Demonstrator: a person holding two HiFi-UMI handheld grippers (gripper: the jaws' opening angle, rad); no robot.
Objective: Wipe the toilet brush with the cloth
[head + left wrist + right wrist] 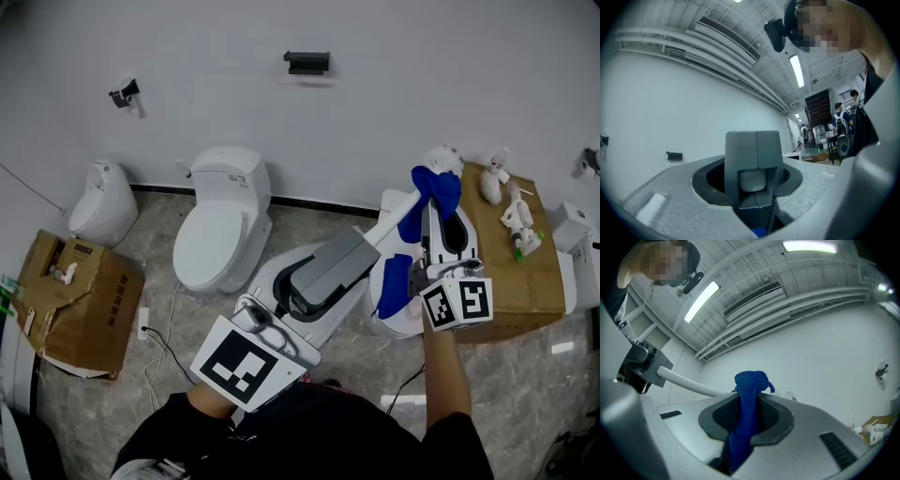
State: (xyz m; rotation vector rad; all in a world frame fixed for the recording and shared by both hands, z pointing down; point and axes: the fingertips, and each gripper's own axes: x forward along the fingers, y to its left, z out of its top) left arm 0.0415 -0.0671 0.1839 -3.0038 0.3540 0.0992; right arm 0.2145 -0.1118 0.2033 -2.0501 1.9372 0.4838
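Observation:
In the head view the white toilet brush (395, 208) slants up to the right, its white head (442, 157) near the wall. My left gripper (361, 246) is shut on the lower end of the handle; in the left gripper view the grey fingers (754, 154) close round the white handle end (753, 180). The blue cloth (433, 189) is draped over the handle just below the head. My right gripper (439, 214) is shut on it. In the right gripper view the cloth (747, 404) rises between the jaws and folds over the handle (689, 383).
A white toilet (220, 230) and a smaller white fixture (103, 202) stand by the wall. An open cardboard box (75, 300) lies at the left. Another cardboard box (525, 281) with white parts on top stands at the right. A third white toilet (408, 319) sits under the grippers.

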